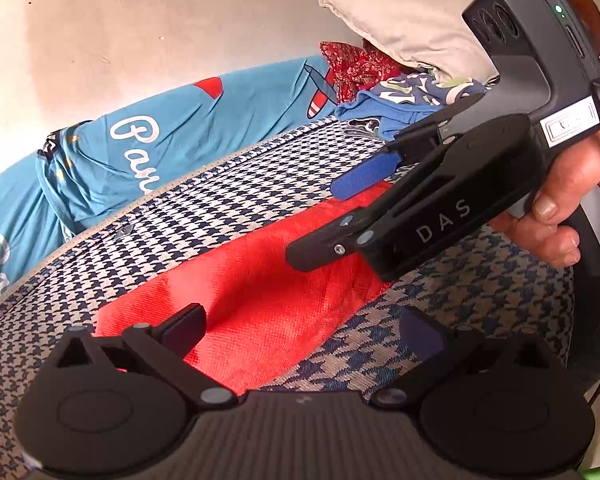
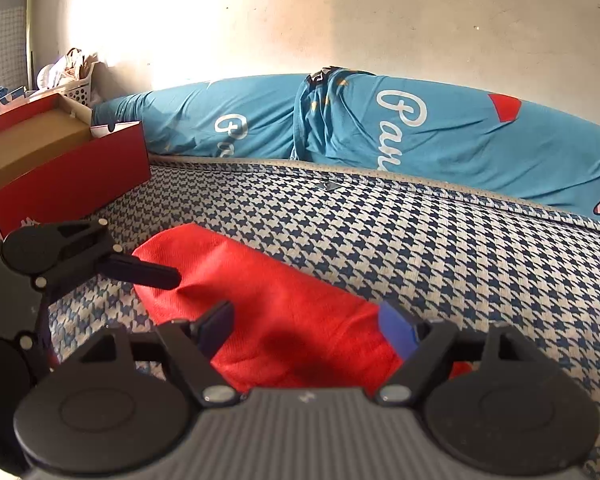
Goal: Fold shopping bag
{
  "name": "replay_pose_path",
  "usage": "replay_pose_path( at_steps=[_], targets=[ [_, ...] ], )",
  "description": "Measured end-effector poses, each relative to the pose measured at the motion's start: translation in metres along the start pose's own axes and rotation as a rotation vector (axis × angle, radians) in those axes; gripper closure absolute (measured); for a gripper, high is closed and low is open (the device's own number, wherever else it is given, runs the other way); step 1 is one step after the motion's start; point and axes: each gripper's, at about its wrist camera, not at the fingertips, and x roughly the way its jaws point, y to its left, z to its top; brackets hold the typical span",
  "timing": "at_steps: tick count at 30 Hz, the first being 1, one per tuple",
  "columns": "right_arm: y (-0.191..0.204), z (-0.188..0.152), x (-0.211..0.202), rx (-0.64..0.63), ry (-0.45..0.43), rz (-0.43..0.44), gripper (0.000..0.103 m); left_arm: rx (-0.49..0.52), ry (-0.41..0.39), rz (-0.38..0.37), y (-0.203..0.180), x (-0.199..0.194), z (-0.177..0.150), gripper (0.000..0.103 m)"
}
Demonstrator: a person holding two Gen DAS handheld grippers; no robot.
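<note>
A red shopping bag (image 1: 268, 288) (image 2: 284, 312) lies as a long folded strip on a blue-and-white houndstooth bed cover (image 1: 228, 208) (image 2: 420, 240). My left gripper (image 1: 304, 326) is open just above one end of the strip, and its pads stand clear of the fabric on either side. A hand (image 1: 568, 200) holds my right gripper (image 1: 340, 216) (image 2: 306, 328), which hovers open over the strip's other end with the cloth under the gap. Its blue pad (image 1: 364, 176) and black finger (image 1: 316, 252) are well apart. One left finger (image 2: 148, 272) reaches in over the bag's far end.
A red shoebox (image 2: 60, 176) with a brown inside sits at the bed's left end, with a white basket (image 2: 72, 84) behind it. A teal sheet (image 2: 340, 128) runs along the wall. A pillow (image 1: 412, 20), red patterned cloth (image 1: 360, 64) and blue clothes (image 1: 400, 104) are piled at the other end.
</note>
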Motion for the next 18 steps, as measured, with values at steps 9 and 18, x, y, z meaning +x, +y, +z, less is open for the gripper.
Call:
replay_pose_path(
  at_steps=[9,18],
  targets=[
    [-0.0010,0.0006,-0.0015,0.006,-0.008,0.003,0.023,0.001,-0.008,0.004,-0.0013,-0.0034,0.0011,0.000],
    [0.0002,0.0000,-0.0012,0.004,-0.003,0.001,0.022,-0.002,0.001,0.006,-0.0024,-0.0021,0.0007,0.000]
  ],
)
